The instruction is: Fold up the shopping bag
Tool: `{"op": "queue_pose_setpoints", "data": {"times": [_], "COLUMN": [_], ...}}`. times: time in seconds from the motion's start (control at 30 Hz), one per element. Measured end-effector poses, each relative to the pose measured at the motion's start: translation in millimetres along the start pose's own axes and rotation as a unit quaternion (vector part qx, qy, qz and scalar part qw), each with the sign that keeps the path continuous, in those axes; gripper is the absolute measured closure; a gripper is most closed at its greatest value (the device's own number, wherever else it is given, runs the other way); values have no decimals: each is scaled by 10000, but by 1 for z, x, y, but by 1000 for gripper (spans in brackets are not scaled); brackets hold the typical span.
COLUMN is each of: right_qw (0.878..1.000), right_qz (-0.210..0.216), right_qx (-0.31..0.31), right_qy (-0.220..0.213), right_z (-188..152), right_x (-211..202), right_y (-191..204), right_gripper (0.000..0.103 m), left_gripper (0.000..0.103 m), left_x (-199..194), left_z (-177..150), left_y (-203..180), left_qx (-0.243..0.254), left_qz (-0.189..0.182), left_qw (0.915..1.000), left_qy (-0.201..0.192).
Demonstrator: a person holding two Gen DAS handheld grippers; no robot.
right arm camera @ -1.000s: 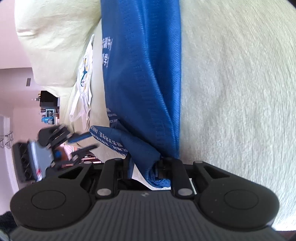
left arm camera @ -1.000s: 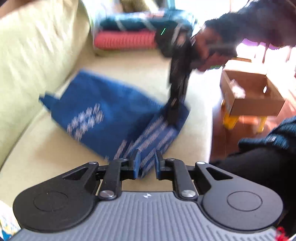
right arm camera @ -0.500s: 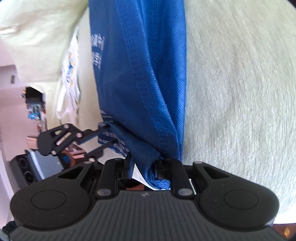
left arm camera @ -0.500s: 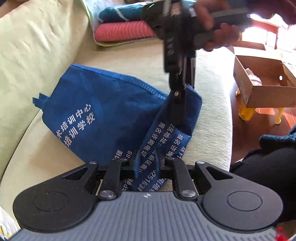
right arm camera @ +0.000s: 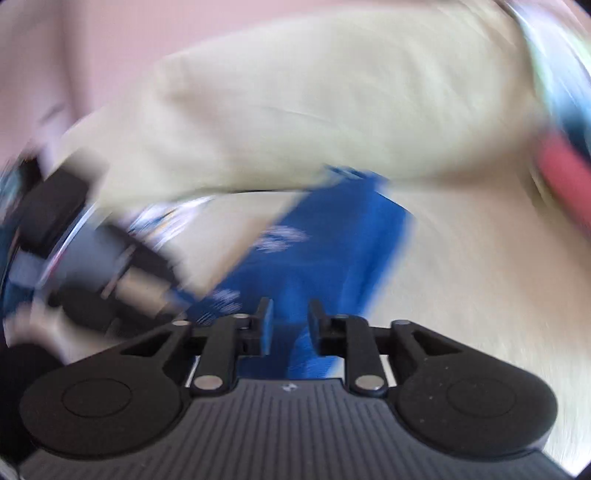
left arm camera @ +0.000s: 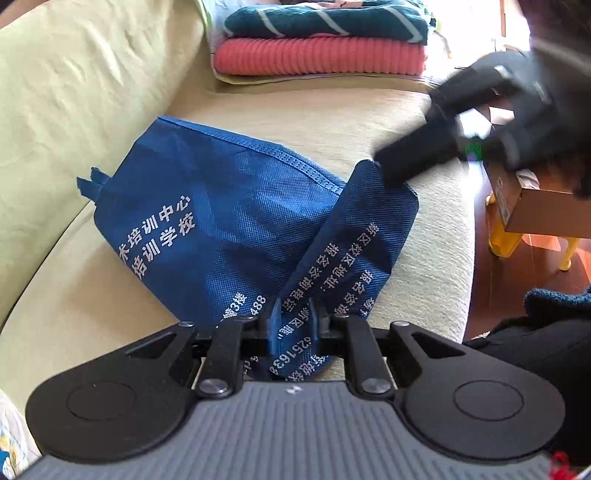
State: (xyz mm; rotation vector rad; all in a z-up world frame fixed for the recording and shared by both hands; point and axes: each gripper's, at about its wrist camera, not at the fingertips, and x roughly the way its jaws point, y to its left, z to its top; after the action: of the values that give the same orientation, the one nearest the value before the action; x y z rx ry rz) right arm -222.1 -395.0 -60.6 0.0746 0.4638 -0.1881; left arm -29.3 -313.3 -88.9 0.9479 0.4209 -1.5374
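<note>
On the pale green sofa (left arm camera: pixel 332 122) a blue non-woven shopping bag (left arm camera: pixel 229 221) lies flat, its right part folded up and over. White print on the main face reads "培训中心" and "培训学校"; lower down are "3楼" and "488". The folded flap carries upside-down lines of Chinese text, incl. a number starting "0251". The left gripper (left arm camera: pixel 293 317) pinches the near edge of that flap, with fabric bunched betw. its pads. The right gripper (left arm camera: pixel 384 171) is blurred, its tip at the flap's far corner. In its own view the right gripper's jaws have just been closing and a narrow gap shows. Blue cloth shows in the gap, but w/ the blur I can't tell if it's gripped. Behind the bag are a folded pink sweater (left arm camera: pixel 317 55) and a teal striped one (left arm camera: pixel 317 20). A cardboard box (left arm camera: pixel 546 210) sits right of the sofa.
</note>
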Motion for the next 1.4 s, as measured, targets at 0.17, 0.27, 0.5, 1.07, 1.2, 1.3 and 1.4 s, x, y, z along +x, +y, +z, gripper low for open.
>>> {"op": "queue_pose_setpoints", "data": {"times": [0.17, 0.27, 0.5, 1.07, 1.2, 1.3, 1.4], "right_qw": [9977, 9964, 9928, 9939, 9934, 9706, 9273], "right_qz": [-437, -363, -251, 71, 490, 680, 541], "right_qx": [-130, 107, 548, 341, -675, -2247, -3694], "right_qy": [496, 760, 1031, 1049, 790, 532, 266], "right_z": [-8, 1, 10, 5, 3, -7, -25], "right_x": [32, 41, 50, 48, 35, 20, 16], "right_y": [0, -6, -17, -22, -12, 6, 19], "right_gripper": [103, 103, 103, 103, 68, 44, 44], "left_gripper": [84, 84, 83, 64, 64, 64, 64], "left_x": [-2, -9, -35, -19, -16, -17, -17], "left_z": [-6, -21, -39, -34, -25, -24, -25], "left_y": [2, 15, 21, 7, 15, 21, 24], "left_qx": [-6, -167, 265, 1859, 1860, 1785, 1668], "left_qz": [122, 416, 1294, 0, -298, -395, -420], "left_qw": [9998, 9987, 9911, 9824, 9821, 9832, 9851], "left_qy": [-124, -249, -147, -187, 1, 23, 11]}}
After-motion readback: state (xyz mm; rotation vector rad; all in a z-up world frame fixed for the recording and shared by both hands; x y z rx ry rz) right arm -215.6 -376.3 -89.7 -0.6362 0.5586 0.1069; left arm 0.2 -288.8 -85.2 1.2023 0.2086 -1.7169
